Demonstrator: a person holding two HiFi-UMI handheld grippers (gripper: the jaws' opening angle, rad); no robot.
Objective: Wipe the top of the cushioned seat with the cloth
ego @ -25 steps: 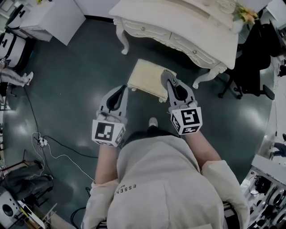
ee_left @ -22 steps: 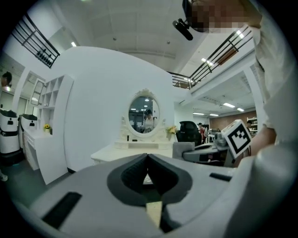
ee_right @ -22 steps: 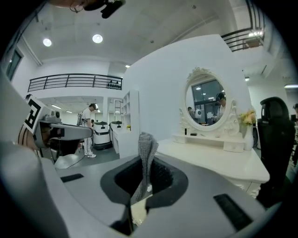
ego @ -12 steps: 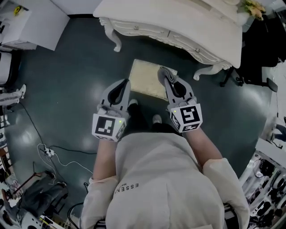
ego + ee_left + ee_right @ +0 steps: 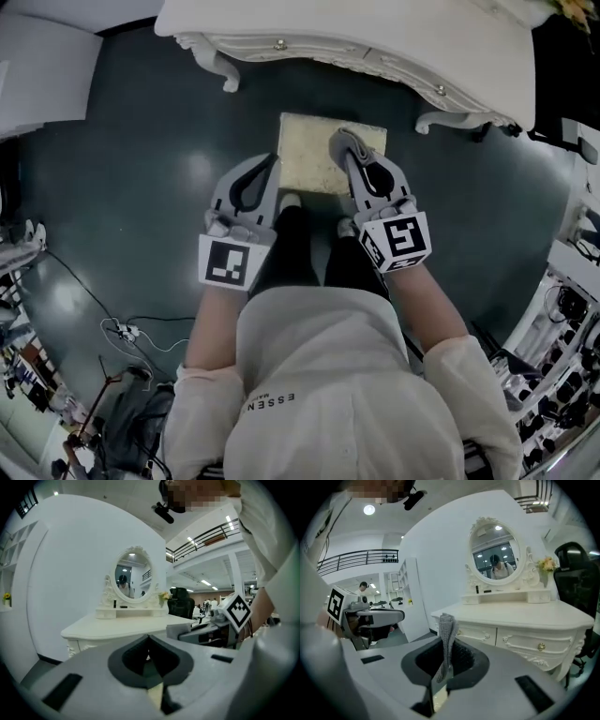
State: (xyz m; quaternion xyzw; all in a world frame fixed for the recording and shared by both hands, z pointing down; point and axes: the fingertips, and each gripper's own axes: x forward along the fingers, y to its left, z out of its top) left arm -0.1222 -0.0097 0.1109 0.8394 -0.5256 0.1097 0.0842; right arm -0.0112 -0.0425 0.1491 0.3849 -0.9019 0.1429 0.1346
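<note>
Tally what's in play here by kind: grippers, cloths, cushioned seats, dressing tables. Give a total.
grippers: 2 (left gripper, right gripper)
cloth: 1
cushioned seat: 1
dressing table: 1
total: 5

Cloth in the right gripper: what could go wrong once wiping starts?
The cloth is pinched as a narrow folded strip by the right gripper, so the jaws rather than fabric may rub the seat. The seat's far edge sits close to the dressing table, so forward strokes might knock it.
</note>
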